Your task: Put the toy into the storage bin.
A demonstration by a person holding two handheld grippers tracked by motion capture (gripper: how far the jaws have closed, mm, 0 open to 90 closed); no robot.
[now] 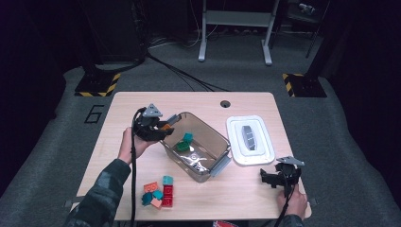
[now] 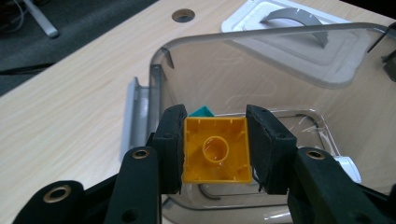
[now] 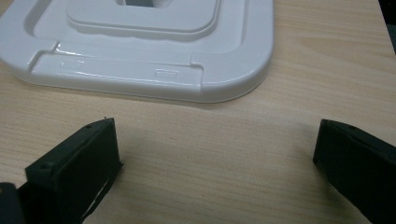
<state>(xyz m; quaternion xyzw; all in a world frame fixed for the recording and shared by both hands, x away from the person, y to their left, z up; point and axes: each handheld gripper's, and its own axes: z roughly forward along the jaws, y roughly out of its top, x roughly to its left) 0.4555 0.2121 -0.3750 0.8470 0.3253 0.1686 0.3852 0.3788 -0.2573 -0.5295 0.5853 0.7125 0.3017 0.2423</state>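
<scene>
A: What's hidden or hard to read?

B: The clear box (image 1: 196,144) wall blurs what lies inside. From the high view I get a green brick (image 1: 182,145) and a teal brick (image 1: 188,137) in it; the pale clutter on the box floor I can't make out. In the left gripper view a teal corner pokes out behind the yellow brick (image 2: 215,149), the rest is covered. The white lid (image 3: 140,42) is cut off at the top of the right gripper view.

A: Surface, room?

B: Light wood worktop (image 1: 142,101) with a round hole near the far edge, grey carpet, dark room, a grey stand at the back, two hazard-striped bases.

A: Other stuff, anything blocking?

B: A pile of red, teal and salmon bricks (image 1: 159,191) at the near edge, left of centre. The lid lies flat just right of the box. The box's near rim sits between the held brick and the inside.

A: Fingers?

B: The left gripper (image 1: 158,130) has its fingers (image 2: 169,147) clamped on both sides of the yellow brick, hollow underside facing the camera, at the box's left rim. The right gripper (image 1: 276,177) has its fingers (image 3: 74,163) spread wide, holding nothing, low over bare worktop near the lid's corner.
</scene>
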